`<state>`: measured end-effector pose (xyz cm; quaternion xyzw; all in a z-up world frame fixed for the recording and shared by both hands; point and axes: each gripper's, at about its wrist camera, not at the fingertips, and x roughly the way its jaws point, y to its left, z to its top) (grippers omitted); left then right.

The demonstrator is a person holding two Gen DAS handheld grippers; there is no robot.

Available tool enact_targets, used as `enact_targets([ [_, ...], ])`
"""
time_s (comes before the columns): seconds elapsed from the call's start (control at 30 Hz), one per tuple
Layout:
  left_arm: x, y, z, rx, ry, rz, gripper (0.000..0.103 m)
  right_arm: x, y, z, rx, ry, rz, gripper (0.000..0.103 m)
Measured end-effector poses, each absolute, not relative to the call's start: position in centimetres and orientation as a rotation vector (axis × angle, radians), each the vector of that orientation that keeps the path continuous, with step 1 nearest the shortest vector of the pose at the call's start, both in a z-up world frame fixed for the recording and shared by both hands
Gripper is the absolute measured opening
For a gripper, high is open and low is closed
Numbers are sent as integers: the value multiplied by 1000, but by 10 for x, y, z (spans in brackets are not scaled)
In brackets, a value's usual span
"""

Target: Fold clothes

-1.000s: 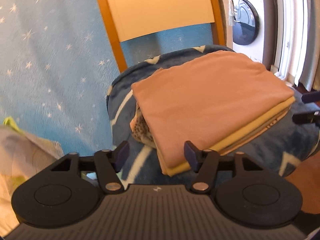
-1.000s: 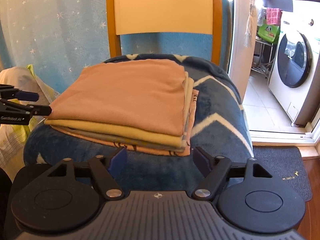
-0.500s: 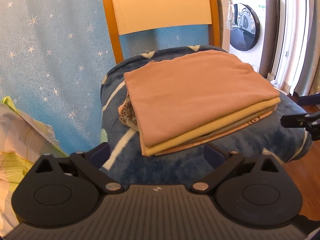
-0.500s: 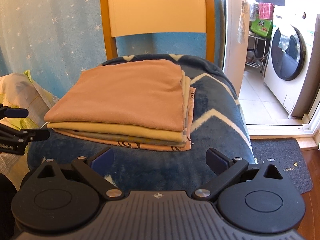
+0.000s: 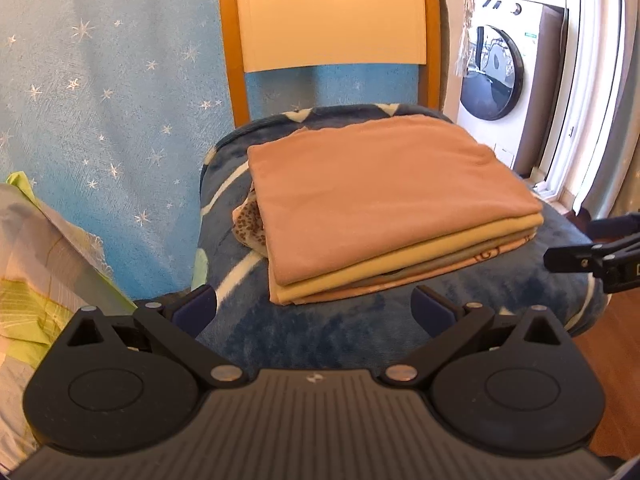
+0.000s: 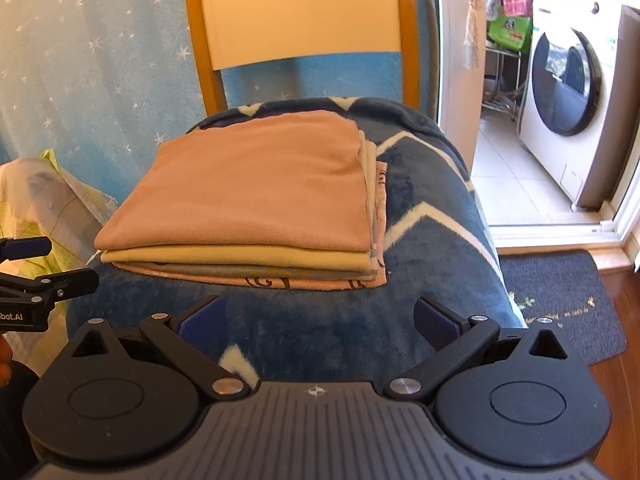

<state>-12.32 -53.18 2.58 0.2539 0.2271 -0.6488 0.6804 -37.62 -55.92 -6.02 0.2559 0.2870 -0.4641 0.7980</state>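
Left wrist view: folded stack (image 5: 384, 204) sits square on blanket-covered chair seat (image 5: 320, 328). Left gripper (image 5: 314, 306) and right gripper (image 6: 318, 318) hang short of stack, jaws spread, empty. Cloth looks soft, light, floppy, layers likely sliding; safest hold under front folded edge.

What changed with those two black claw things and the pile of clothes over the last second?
Both grippers opened: the left gripper and right gripper had their jaws fairly close a second ago and now hold them spread wide, empty. Both also backed away a little from the stack of folded clothes. The stack itself stayed put on the blanket-covered chair.
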Motion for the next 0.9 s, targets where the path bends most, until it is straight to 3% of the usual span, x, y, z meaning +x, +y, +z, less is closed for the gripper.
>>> enact_targets([
  [0.53,-132,-506,34,530,558,-1444,102,-374,-531,-43,564,634,-1030,103],
  [0.9,-143,-469,51,500,497,-1421,102,-375,-494,-20,531,606,-1064,103],
])
